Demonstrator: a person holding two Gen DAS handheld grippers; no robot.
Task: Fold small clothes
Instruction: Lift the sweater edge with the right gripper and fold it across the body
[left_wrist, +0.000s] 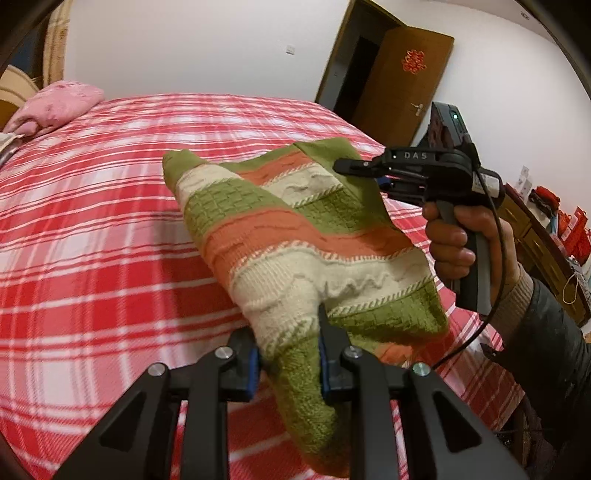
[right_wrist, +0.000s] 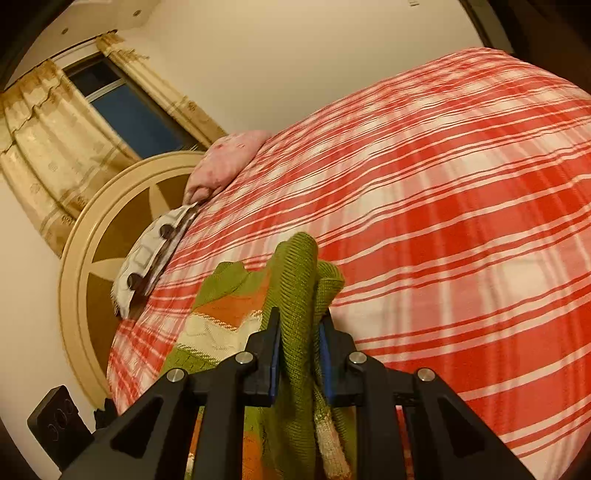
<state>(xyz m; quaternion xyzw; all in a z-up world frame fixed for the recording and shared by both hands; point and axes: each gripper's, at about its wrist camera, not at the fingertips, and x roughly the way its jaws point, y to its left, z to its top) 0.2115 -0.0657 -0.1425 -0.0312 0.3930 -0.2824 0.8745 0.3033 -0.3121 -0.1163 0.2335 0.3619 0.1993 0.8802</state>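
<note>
both tongs (left_wrist: 288, 343) (right_wrist: 299, 332) tight on sweater (left_wrist: 295, 236)

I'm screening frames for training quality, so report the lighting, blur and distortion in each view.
Left wrist: even, cool white light, the bed bulging with fisheye curve, the sweater fairly sharp, dark vignette at the corners. Right wrist: warmer yellow cast, horizon tilted, the headboard and curtains softly blurred, the sweater close to the fingers slightly soft.

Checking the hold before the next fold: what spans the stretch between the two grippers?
Only the striped knit garment, pinched by the left gripper and the right gripper, seen in the left wrist view.
</note>
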